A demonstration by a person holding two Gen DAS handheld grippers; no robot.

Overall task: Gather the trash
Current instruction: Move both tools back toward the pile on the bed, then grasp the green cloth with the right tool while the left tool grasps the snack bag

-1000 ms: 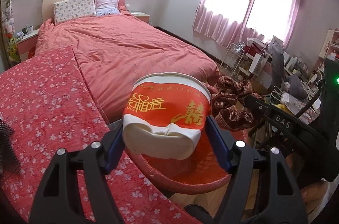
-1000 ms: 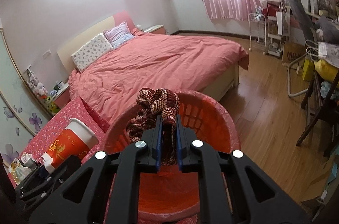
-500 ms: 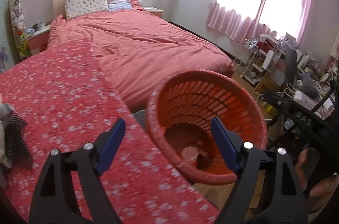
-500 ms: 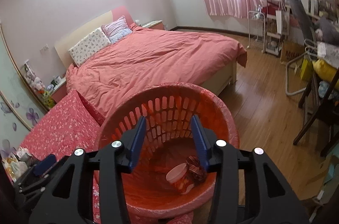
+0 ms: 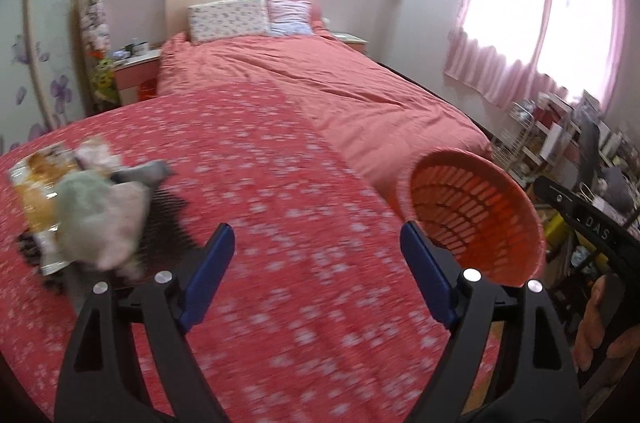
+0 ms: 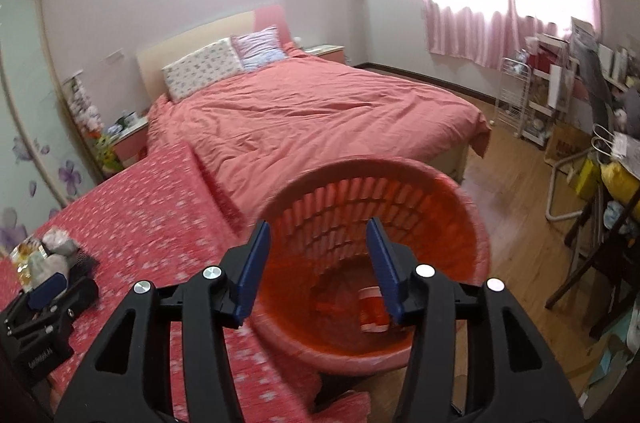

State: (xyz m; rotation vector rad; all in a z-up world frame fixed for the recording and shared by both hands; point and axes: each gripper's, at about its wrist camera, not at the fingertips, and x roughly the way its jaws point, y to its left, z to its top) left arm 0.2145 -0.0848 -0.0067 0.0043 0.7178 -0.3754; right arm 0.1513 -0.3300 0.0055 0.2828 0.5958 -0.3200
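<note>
An orange plastic basket (image 5: 472, 211) (image 6: 340, 199) stands just off the table's edge. A red-and-white paper cup (image 6: 374, 307) lies on its bottom. My right gripper (image 6: 318, 223) hangs open over the basket's mouth with nothing between its blue pads. My left gripper (image 5: 315, 229) is open and empty above the red floral tablecloth (image 5: 280, 183). To its left lies a heap of trash (image 5: 96, 215) (image 6: 52, 255): crumpled tissues, a yellow wrapper and something dark underneath. The left wrist view is blurred by motion.
A bed with a pink cover (image 6: 320, 111) fills the room behind the table. Cluttered shelves and a chair (image 6: 592, 127) line the right wall on the wooden floor. A hand (image 5: 600, 319) holding the right gripper's handle shows at the right edge of the left wrist view.
Both grippers opened and let go; the cup and a brown scrunchie dropped into the basket. The left gripper then swung left over the table, bringing the trash heap into view.
</note>
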